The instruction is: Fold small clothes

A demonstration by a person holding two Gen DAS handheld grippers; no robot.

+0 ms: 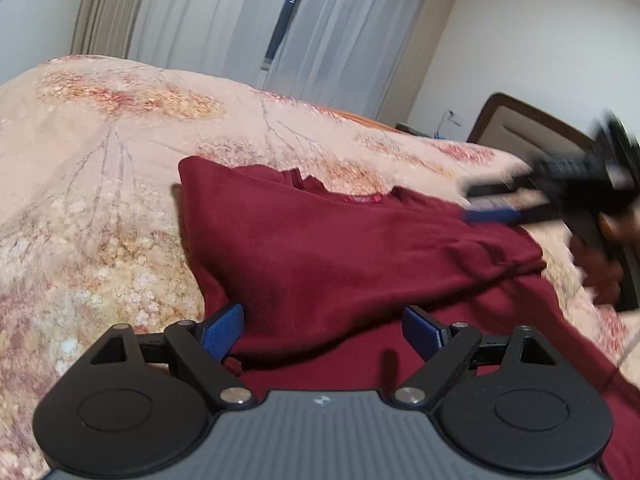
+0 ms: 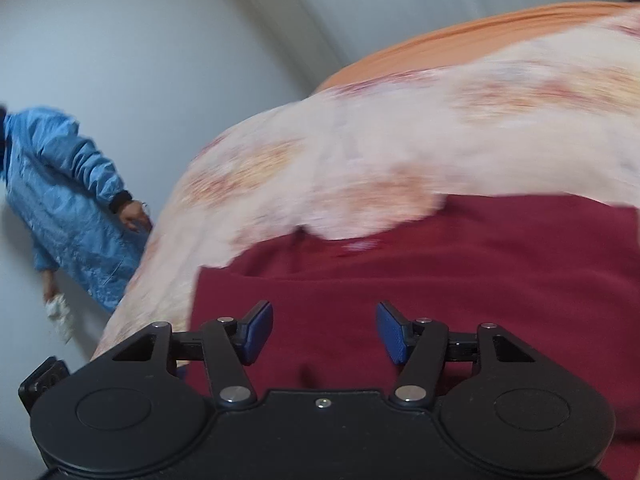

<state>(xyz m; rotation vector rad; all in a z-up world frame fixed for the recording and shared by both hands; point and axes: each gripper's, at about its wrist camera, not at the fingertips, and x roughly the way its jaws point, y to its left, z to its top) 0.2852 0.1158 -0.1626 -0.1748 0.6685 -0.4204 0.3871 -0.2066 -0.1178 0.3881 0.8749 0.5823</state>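
Left gripper [image 1: 323, 330] nearest the lens: blue pads spread wide, nothing pinched, hovering at the near edge of a maroon knit top [image 1: 340, 248]. Top lies on a floral bedspread [image 1: 100, 168], one side already folded over, neckline with label [image 1: 360, 199] facing away. Right gripper [image 2: 325, 332] also parted and empty above the cloth; its view is blurred. Likely step: the next fold. Advice: take both layers at the hem, lift evenly, lay the fold square, smooth wrinkles before letting go.
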